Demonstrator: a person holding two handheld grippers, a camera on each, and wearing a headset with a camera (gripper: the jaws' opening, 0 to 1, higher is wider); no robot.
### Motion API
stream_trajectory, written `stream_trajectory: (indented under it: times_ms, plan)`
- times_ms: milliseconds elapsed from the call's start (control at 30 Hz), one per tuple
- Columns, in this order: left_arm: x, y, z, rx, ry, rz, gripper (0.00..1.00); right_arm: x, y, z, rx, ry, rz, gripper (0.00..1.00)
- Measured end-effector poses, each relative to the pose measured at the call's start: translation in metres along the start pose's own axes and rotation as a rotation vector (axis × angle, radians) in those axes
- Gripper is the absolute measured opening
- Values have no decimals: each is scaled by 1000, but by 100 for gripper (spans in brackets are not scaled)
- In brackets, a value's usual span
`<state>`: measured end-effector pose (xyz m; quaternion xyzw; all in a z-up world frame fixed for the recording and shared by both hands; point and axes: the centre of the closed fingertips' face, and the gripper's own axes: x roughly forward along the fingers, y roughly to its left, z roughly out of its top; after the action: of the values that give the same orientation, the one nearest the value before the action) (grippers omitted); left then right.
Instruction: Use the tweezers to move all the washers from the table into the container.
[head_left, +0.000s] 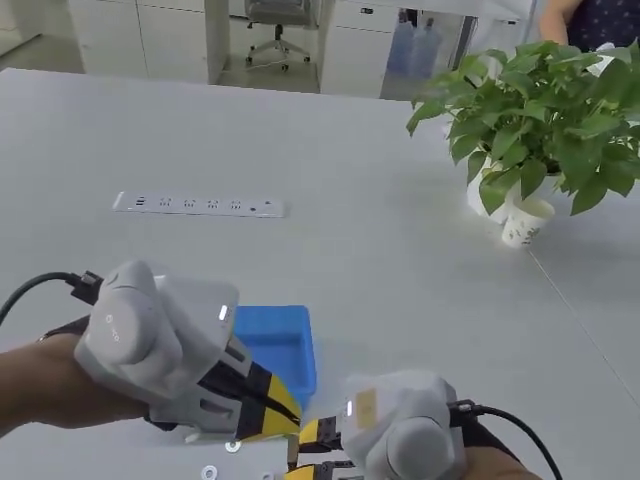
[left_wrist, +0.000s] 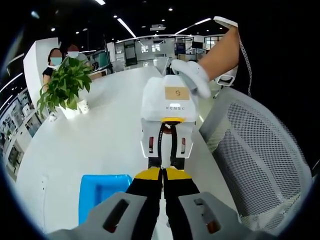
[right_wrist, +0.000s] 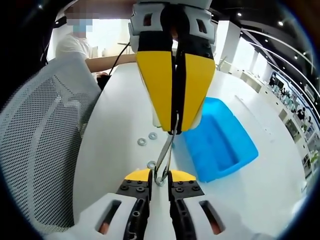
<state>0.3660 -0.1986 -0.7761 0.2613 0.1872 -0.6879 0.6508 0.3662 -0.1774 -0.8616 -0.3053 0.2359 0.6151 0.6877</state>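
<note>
My two grippers meet tip to tip near the table's front edge. Thin metal tweezers (right_wrist: 167, 150) run between them. My left gripper (left_wrist: 163, 171) is shut on one end of the tweezers, and my right gripper (right_wrist: 160, 179) is shut on the rounded end. Three small steel washers (right_wrist: 142, 142) (right_wrist: 152, 135) (right_wrist: 151, 164) lie on the white table just beside the tweezers. Two washers (head_left: 232, 447) (head_left: 208, 471) show under the left gripper (head_left: 296, 422) in the head view. The blue container (head_left: 280, 340) stands right behind the grippers and looks empty (right_wrist: 220, 140).
A white power strip (head_left: 200, 205) lies farther back on the left. A potted plant (head_left: 540, 110) with a paper cup (head_left: 525, 225) stands at the far right. A mesh office chair (left_wrist: 260, 160) is at the table's near edge. People sit in the background.
</note>
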Motion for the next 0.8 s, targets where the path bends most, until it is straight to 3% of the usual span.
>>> stream_trajectory:
  times_ms: [433, 600, 800]
  plan:
    - [3, 3, 2, -14, -2, -16, 3, -1, 0, -2, 6, 3, -2, 16]
    - [4, 9, 2, -43, -9, -18, 3, -1, -1, -3, 20, 1, -3, 17]
    - [3, 7, 1, -43, 2, -34, 3, -3, -1, -2, 22, -3, -5, 17]
